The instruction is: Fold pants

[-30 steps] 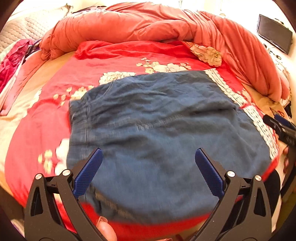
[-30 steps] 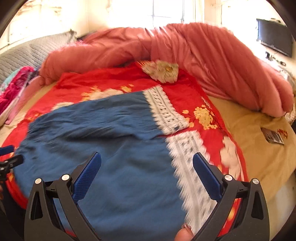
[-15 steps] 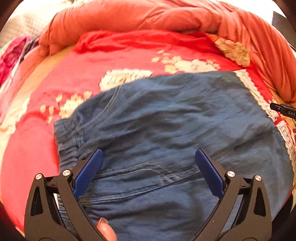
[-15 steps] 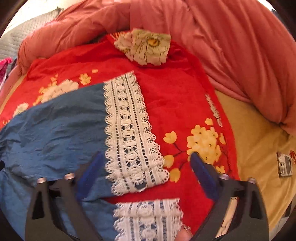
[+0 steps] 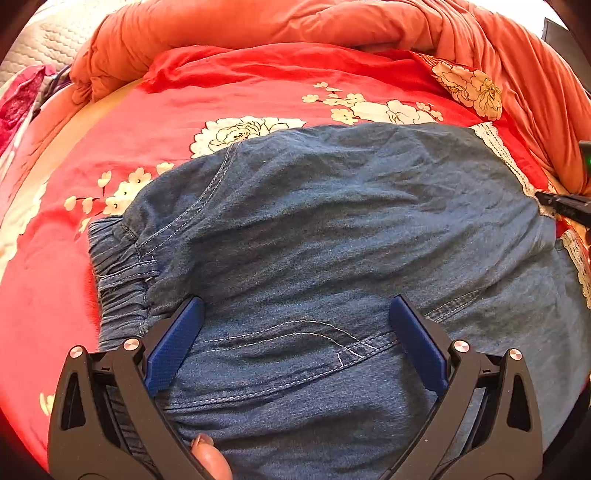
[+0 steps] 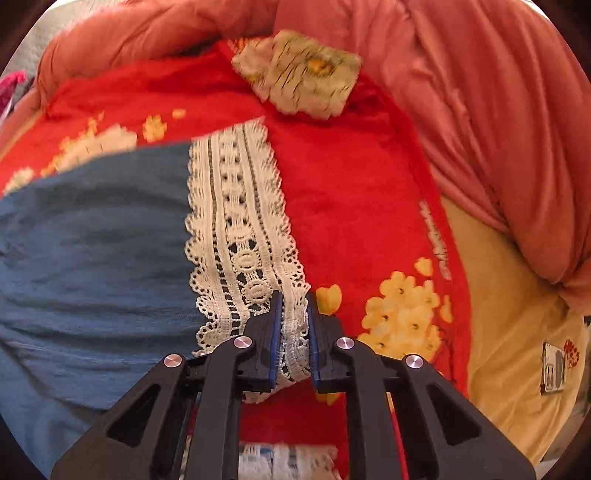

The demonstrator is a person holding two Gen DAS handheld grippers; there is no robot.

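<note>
Blue denim pants with white lace cuffs lie spread on a red floral bedspread. The elastic waistband is at the left. My left gripper is open, low over the pocket seam near the waistband, empty. In the right wrist view the pants fill the left side. My right gripper is shut on the near corner of the upper leg's lace cuff. The second leg's cuff shows below it. The right gripper's tip shows at the right edge of the left wrist view.
A bunched orange-pink duvet runs along the far side and right of the bed. A tan sheet with a small card lies at the right. Pink clothing sits at the far left.
My right gripper went from open above the cuff to shut on its lace corner. My left gripper moved lower and closer over the waist area, still open.
</note>
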